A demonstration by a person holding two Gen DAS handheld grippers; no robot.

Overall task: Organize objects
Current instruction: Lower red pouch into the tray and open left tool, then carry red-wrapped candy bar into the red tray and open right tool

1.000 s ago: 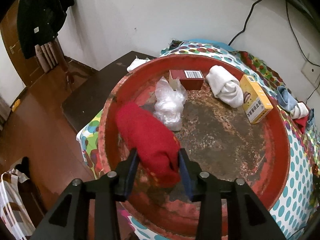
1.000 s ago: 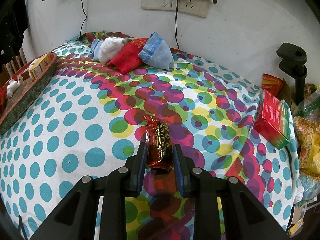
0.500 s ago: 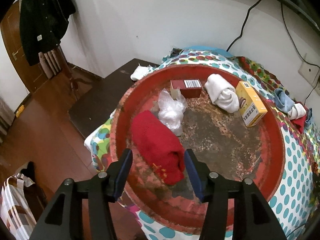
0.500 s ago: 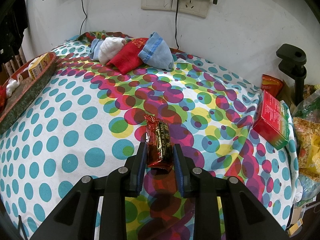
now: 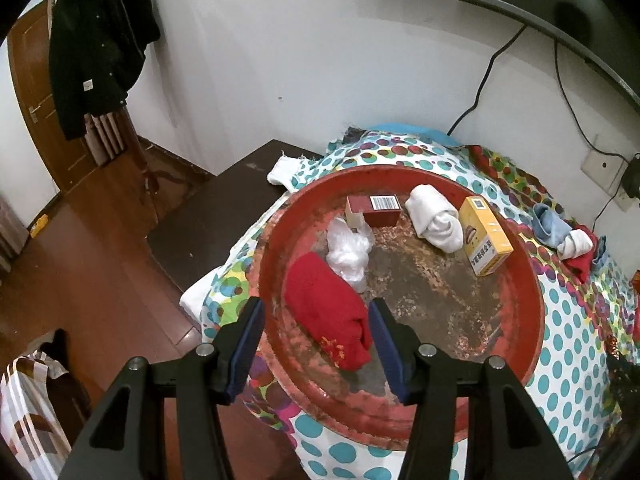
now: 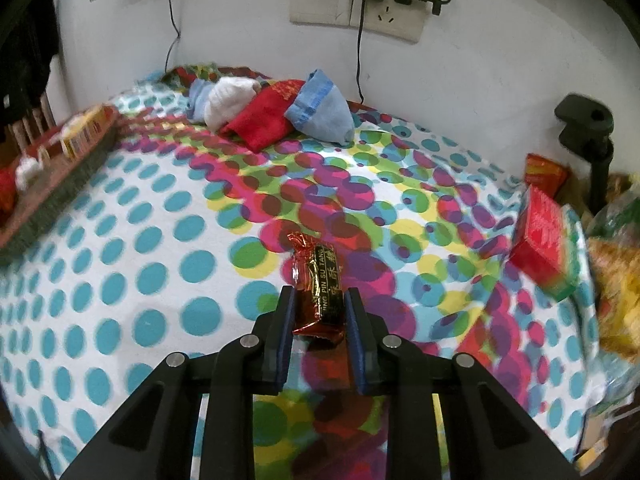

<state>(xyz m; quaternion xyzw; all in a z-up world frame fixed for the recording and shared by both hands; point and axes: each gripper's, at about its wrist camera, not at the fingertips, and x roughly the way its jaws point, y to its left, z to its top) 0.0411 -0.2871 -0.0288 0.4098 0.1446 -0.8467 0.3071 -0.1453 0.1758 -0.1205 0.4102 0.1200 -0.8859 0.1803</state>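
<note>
A: What fills the left wrist view?

B: A round red tray (image 5: 532,280) with a worn, rusty floor, lying on the dotted cloth (image 6: 132,264). A red sock (image 5: 326,310) lies at the tray's lower left, a crumpled clear plastic bag (image 5: 348,254) touching its upper end.

A: And the left gripper (image 5: 316,334)?

B: Its jaws stand apart on either side of the sock's lower end, pads clear of it, gripping nothing.

A: Anything readable there?

B: A yellow box (image 5: 484,236) at the tray's upper right carries Chinese characters too small to read. The dark red box (image 5: 374,210) at the top shows a barcode. A rolled white sock (image 5: 434,222) lies between them.

A: The right wrist view?

B: The right gripper (image 6: 320,314) is clamped on a dark red candy wrapper (image 6: 318,286) at frame centre; its gold strip reads "PIN SU TANG" partly. Socks are heaped (image 6: 272,114) at the upper middle, by the wall.
</note>
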